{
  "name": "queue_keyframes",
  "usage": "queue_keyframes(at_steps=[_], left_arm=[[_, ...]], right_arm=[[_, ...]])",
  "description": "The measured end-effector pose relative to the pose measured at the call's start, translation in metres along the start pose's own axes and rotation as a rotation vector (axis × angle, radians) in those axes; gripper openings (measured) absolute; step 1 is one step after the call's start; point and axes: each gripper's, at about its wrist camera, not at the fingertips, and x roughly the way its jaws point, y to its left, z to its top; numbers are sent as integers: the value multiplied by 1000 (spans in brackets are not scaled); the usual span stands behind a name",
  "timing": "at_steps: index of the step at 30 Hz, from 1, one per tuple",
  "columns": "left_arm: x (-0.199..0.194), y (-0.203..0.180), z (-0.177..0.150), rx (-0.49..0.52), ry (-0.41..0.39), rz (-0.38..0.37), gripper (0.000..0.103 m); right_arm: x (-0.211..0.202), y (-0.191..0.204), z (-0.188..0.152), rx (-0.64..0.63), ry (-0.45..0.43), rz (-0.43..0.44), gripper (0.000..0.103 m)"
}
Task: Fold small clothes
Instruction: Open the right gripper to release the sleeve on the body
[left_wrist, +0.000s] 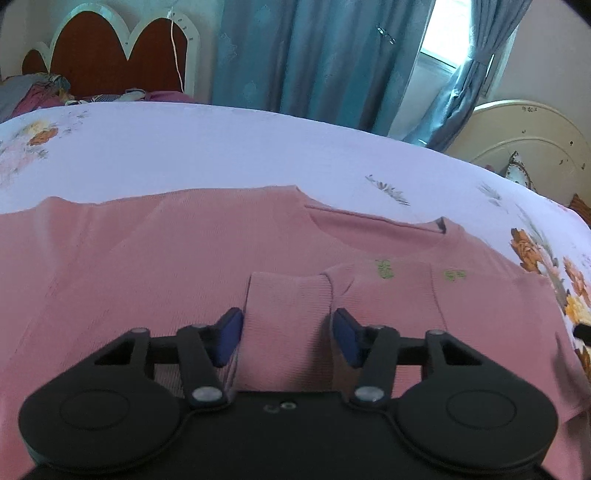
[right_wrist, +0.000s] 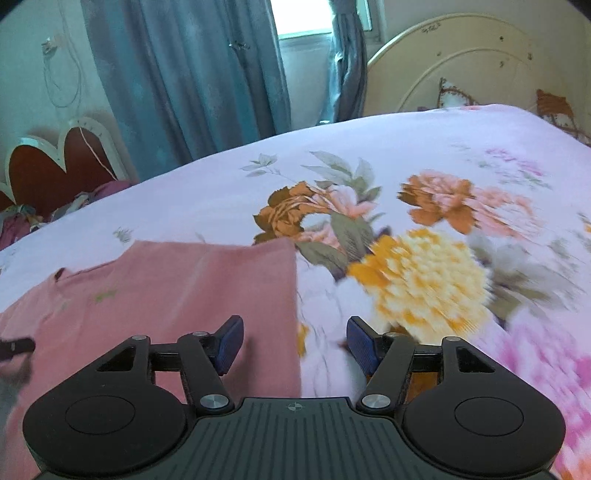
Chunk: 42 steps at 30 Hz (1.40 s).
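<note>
Between left fingers (left_wrist: 343, 334) — folded sleeve (left_wrist: 290, 314); right view lacks it.

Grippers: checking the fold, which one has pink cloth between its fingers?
The left gripper: a pink shirt sleeve runs between its fingers. The right gripper spans the shirt's edge and bedsheet.

My left wrist camera looks forward and down past its gripper (left_wrist: 288, 338), close over the pink garment (left_wrist: 184, 258) on the bed (left_wrist: 221, 147), curtains (left_wrist: 314, 55) at the top of the frame. My right wrist camera sits equally low, facing the garment's right edge at lower left. Both share garment, bed and curtains.
</note>
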Motion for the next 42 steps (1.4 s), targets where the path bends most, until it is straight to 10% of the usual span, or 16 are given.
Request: queue_keyframes(at_steps=[5, 12, 19, 27, 37, 42], left_arm=[[-2, 3, -8, 24, -23, 42, 25], [-2, -1, -12, 56, -46, 68, 23], [-5, -3, -9, 83, -36, 82, 27], [-18, 2, -4, 55, -3, 82, 59], [-53, 12, -1, 52, -31, 118, 66], [-69, 27, -1, 37, -39, 130, 68]], right_arm=[[41, -2, 20, 42, 36, 19, 43], [53, 14, 24, -63, 4, -29, 5], [46, 9, 21, -88, -30, -133, 5], [6, 55, 1, -164, -45, 5, 8], [8, 107, -40, -254, 45, 68, 10], [10, 120, -45, -305, 61, 28, 28]])
